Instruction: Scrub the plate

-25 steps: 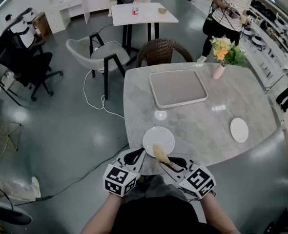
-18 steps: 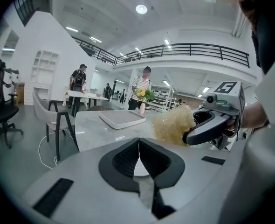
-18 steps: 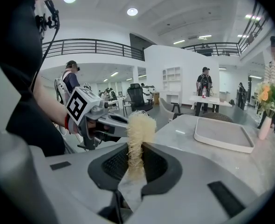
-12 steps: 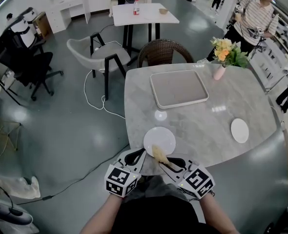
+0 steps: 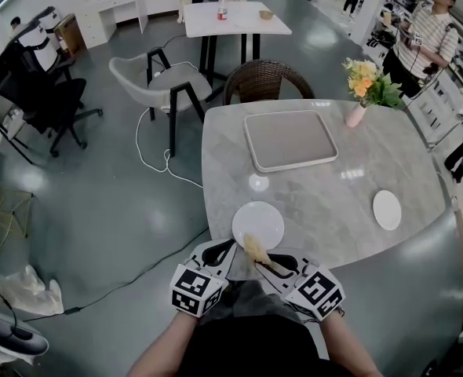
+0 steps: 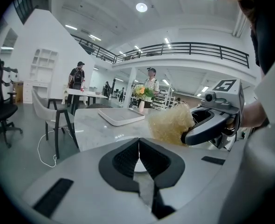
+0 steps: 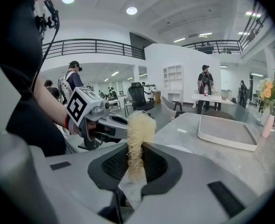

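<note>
A white round plate [image 5: 257, 223] lies at the near left edge of the grey marble table [image 5: 333, 187]. My left gripper [image 5: 226, 250] reaches its near rim; in the left gripper view its jaws [image 6: 139, 158] are shut, with a strip of the white plate [image 6: 140, 165] between them. My right gripper [image 5: 264, 263] is shut on a pale yellow fibrous scrubber [image 5: 254, 248], whose tip rests over the plate's near edge. In the right gripper view the scrubber [image 7: 140, 127] stands up from the closed jaws [image 7: 136, 161]. From the left gripper view the scrubber [image 6: 170, 123] is just right of centre.
A grey rectangular tray [image 5: 288, 140] sits at the table's far side, with a small white disc [image 5: 258, 183] in front of it. A second small plate [image 5: 387, 209] lies at the right. A flower vase [image 5: 357, 115] stands far right. Chairs [image 5: 260, 85] and a standing person [image 5: 421, 44] are beyond.
Both grippers and the scrubber stay almost in place at the plate's near rim. The person in the background has walked to the right.
</note>
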A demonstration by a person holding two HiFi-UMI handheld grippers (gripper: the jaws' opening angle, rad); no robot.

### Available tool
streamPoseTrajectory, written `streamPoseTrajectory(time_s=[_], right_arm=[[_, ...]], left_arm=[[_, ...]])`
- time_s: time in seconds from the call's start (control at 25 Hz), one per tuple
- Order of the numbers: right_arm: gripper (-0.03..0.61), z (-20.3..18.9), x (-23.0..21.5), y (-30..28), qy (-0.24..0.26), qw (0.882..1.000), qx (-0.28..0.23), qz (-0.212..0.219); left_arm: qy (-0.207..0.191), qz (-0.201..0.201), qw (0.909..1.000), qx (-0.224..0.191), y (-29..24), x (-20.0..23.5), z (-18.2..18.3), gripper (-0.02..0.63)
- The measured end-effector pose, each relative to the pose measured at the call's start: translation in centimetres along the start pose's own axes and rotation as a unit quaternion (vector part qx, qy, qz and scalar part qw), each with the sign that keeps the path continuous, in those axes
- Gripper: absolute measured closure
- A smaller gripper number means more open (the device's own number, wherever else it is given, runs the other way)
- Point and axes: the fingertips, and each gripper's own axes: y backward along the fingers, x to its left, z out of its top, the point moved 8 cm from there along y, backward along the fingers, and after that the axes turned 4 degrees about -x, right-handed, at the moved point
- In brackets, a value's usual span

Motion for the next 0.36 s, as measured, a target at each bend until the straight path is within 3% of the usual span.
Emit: streamPoseTrajectory(time_s=[0.36], right_arm=[[0.506,-0.01,0.17,-0.56,-0.003,1.0,0.0,0.006]], left_arm=[[0.004,0.006,1.0,0.003,0.26,0.61,-0.18,0.601]])
